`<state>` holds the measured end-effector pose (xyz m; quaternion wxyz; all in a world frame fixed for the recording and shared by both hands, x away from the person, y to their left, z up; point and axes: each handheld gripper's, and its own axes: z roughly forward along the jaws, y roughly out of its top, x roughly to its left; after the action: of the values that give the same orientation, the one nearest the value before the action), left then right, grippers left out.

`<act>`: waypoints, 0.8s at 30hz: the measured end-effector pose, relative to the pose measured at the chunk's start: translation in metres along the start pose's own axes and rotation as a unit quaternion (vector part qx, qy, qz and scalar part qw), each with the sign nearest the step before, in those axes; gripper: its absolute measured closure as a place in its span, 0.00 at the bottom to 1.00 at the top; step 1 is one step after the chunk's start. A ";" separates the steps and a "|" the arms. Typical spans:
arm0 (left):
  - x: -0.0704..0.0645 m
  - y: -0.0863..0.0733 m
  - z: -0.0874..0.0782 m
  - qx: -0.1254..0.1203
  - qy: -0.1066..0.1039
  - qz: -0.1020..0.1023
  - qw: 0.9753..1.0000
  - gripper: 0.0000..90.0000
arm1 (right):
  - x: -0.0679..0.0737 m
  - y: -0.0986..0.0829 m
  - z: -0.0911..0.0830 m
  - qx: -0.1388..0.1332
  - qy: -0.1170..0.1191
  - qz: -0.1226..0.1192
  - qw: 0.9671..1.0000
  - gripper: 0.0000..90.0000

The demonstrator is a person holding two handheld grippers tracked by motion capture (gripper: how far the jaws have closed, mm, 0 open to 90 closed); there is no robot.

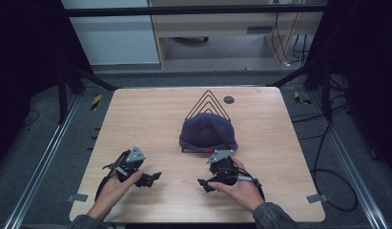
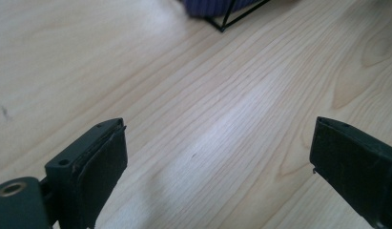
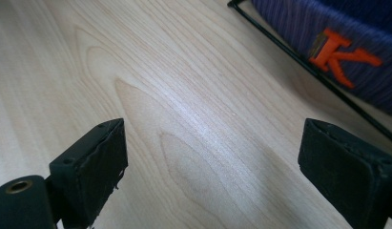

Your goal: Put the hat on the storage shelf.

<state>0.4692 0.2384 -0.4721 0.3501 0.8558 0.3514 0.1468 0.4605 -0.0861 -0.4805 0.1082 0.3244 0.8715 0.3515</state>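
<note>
A dark blue knit hat [image 1: 208,131] sits draped over a black wire rack [image 1: 208,102] at the middle of the wooden table [image 1: 136,119]. In the right gripper view the hat [image 3: 327,28] carries an orange letter K and rests on the rack's base wire [image 3: 298,62]. My left gripper [image 1: 153,179] lies near the front left, open, with bare wood between its jaws. My right gripper [image 1: 205,183] lies just in front of the hat, open and holding nothing. The left gripper view catches a corner of the hat [image 2: 212,5] and the rack [image 2: 227,21] at its top edge.
A small dark round disc [image 1: 228,99] lies on the table behind the rack at the right. Black frame bars [image 1: 88,76] and cables [image 1: 327,157] surround the table. A light wooden cabinet [image 1: 222,28] stands beyond the far edge.
</note>
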 end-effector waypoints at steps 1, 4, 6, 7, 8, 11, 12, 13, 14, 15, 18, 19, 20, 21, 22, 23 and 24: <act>0.003 -0.001 0.001 0.005 0.002 -0.003 1.000 0.05 | 0.000 -0.001 0.004 0.002 0.001 0.004 1.000 0.11; 0.007 -0.005 0.003 0.010 0.002 -0.010 1.000 0.05 | 0.000 -0.003 0.010 0.007 0.001 0.008 1.000 0.11; 0.012 -0.007 0.005 0.024 0.004 -0.016 1.000 0.05 | 0.000 -0.006 0.019 0.016 0.000 0.011 1.000 0.11; 0.012 -0.007 0.005 0.024 0.004 -0.016 1.000 0.05 | 0.000 -0.006 0.019 0.016 0.000 0.011 1.000 0.11; 0.013 -0.007 0.005 0.020 0.002 -0.021 1.000 0.05 | 0.000 -0.007 0.021 0.015 -0.003 0.007 1.000 0.10; 0.012 -0.007 0.007 0.026 0.001 -0.028 0.999 0.05 | -0.001 -0.007 0.021 0.012 -0.004 0.010 1.000 0.10; 0.011 -0.007 0.009 0.035 0.001 -0.032 0.999 0.05 | -0.002 -0.007 0.022 0.010 -0.005 0.011 1.000 0.09; 0.010 -0.008 0.013 0.048 0.000 -0.035 0.998 0.05 | -0.003 -0.008 0.023 0.006 -0.013 0.009 1.000 0.09; 0.010 -0.008 0.013 0.048 0.000 -0.035 0.998 0.05 | -0.003 -0.008 0.023 0.006 -0.013 0.009 1.000 0.09; 0.009 -0.008 0.014 0.057 -0.001 -0.034 0.998 0.05 | -0.003 -0.008 0.024 0.005 -0.017 0.008 1.000 0.08; 0.008 -0.009 0.018 0.069 -0.002 -0.039 0.997 0.05 | 0.001 -0.009 0.026 0.003 -0.028 -0.003 1.000 0.06; 0.007 -0.009 0.018 0.076 -0.001 -0.039 0.996 0.05 | 0.002 -0.010 0.027 0.003 -0.029 -0.005 1.000 0.04; 0.007 -0.009 0.019 0.079 -0.002 -0.038 0.996 0.05 | 0.002 -0.010 0.027 0.000 -0.030 -0.004 1.000 0.04; 0.006 -0.010 0.019 0.081 -0.001 -0.034 0.996 0.04 | 0.002 -0.011 0.028 -0.005 -0.028 -0.005 1.000 0.04; 0.005 -0.010 0.019 0.080 0.002 -0.034 0.996 0.04 | 0.003 -0.012 0.028 -0.013 -0.028 -0.005 1.000 0.03; 0.004 -0.010 0.019 0.081 0.003 -0.032 0.996 0.03 | 0.003 -0.014 0.029 -0.024 -0.027 -0.006 0.999 0.03; 0.003 -0.010 0.019 0.085 0.005 -0.028 0.996 0.03 | 0.002 -0.016 0.029 -0.032 -0.026 -0.008 0.999 0.03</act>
<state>0.4757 0.2362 -0.4928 0.2781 0.8717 0.3882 0.1103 0.4629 -0.0779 -0.5125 0.1440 0.3229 0.8594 0.3693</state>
